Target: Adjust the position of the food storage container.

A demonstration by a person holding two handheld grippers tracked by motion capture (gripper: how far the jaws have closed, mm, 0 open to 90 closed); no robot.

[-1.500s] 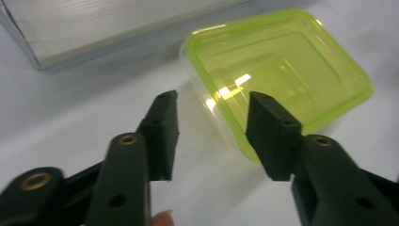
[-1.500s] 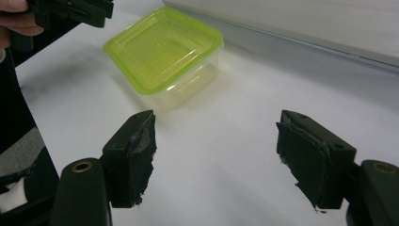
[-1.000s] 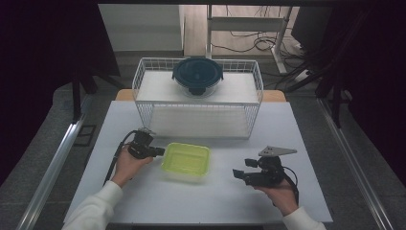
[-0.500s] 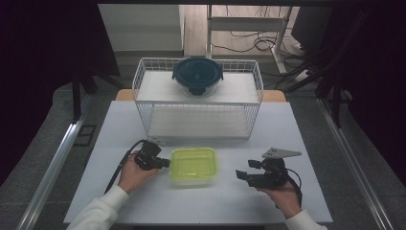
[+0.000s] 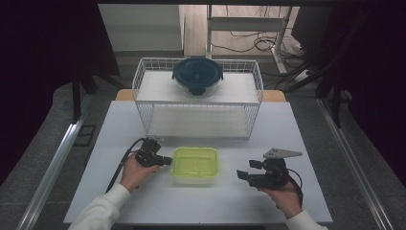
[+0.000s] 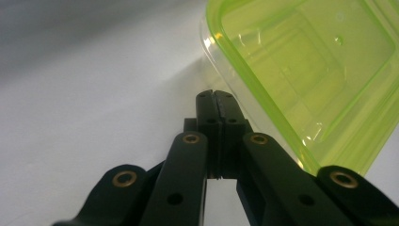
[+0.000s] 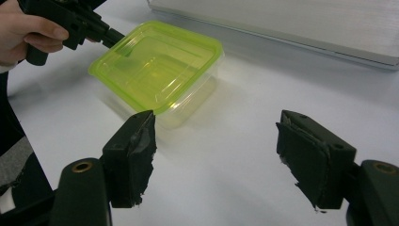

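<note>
A clear container with a yellow-green lid (image 5: 195,164) sits on the white table between my two grippers. My left gripper (image 5: 166,160) is shut with nothing in it, and its tips lie against the container's left rim. In the left gripper view the closed jaws (image 6: 214,100) point at the lid's edge (image 6: 306,61). My right gripper (image 5: 245,169) stands open a short way to the right of the container, apart from it. The right gripper view shows its spread jaws (image 7: 219,155) empty, the container (image 7: 160,66) beyond them, and the left gripper (image 7: 112,35) at its far corner.
A white wire basket (image 5: 143,96) stands at the back of the table, and a dark blue lidded bowl (image 5: 197,76) rests on top of it. Table edges run close to both hands. A metal rail (image 5: 52,167) runs along the left.
The left gripper has moved right and toward the front, with the container sliding along in front of its closed tips. The right gripper has stayed put.
</note>
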